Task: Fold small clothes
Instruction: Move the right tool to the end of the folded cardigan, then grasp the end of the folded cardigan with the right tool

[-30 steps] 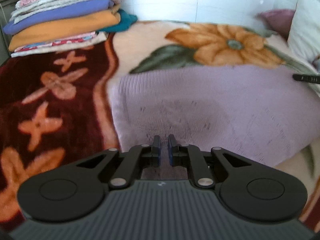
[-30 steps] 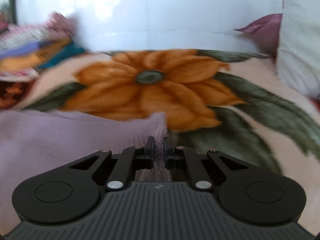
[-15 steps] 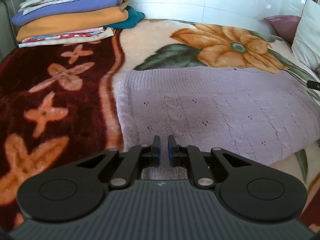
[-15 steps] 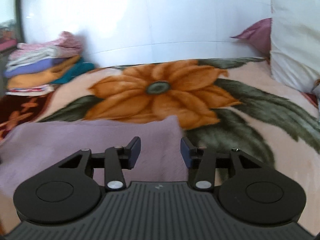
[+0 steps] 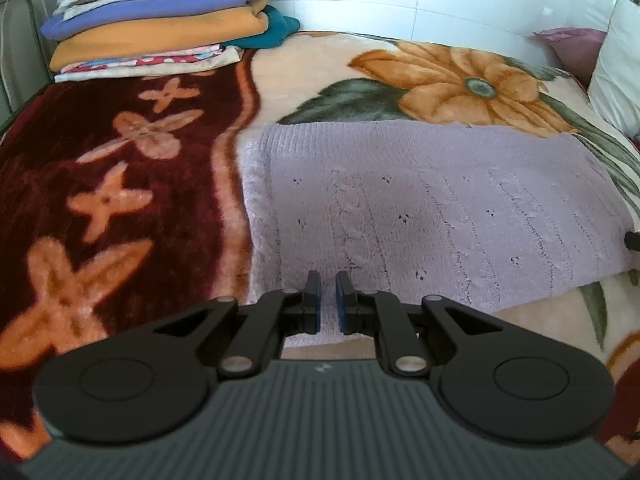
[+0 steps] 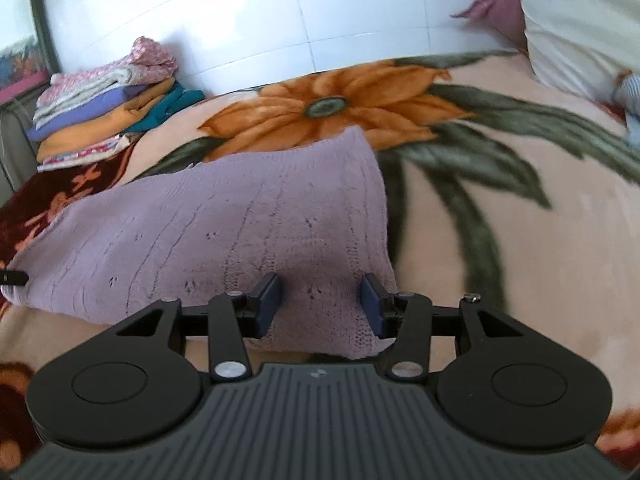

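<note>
two grippers sit at the near edge of the lilac knit sweater (image 5: 432,208), which lies folded flat on the bed blanket (image 5: 120,184), long axis running left to right. left gripper (image 5: 328,300), narrowed to a slit with nothing visibly pinched, hovers by its left end; right gripper (image 6: 320,304), spread wide, straddles the right near corner.
</note>
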The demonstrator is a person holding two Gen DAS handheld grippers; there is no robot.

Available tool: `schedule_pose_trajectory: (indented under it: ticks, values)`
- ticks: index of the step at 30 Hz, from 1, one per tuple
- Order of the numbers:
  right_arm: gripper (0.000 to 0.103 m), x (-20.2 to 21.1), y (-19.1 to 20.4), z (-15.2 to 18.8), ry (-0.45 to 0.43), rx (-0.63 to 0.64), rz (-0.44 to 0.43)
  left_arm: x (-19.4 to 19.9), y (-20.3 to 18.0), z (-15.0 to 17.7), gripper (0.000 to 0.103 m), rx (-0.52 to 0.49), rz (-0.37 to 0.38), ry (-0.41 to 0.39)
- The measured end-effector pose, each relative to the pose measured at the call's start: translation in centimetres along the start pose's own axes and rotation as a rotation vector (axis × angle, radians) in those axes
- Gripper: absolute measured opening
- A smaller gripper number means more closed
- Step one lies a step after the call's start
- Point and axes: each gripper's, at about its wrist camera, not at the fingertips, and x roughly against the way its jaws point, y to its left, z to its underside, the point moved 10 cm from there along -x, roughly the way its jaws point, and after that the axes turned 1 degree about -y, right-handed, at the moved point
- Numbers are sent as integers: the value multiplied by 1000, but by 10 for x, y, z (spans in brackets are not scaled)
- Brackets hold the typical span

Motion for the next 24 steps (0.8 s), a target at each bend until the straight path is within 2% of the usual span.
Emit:
schedule_pose_trajectory:
  ticks: [4, 6, 8, 15, 17, 21, 24]
  values:
    - [56, 10, -6, -9, -16, -48, -8, 13, -3, 5, 12, 31, 5, 4]
    - [68, 16, -12, -15, -30, -89, -16, 20, -6, 10, 12, 34, -1, 8]
    - [73, 18, -21, -19, -24, -128, -30, 26, -10, 15, 12, 36, -3, 12]
    - [73, -4, -32, -9, 90, -247, -153, 30, -26, 30, 12, 78, 10, 60]
    - [74, -10, -33, -7, 94, -264, -163, 27, -32, 33, 12, 83, 10, 74]
    - [83, -16, -28, -8, 91, -271, -197, 22, -41, 37, 12, 80, 1, 95]
    - [83, -22, -26, -10, 87, -255, -199, 17, -46, 39, 12, 75, -3, 110]
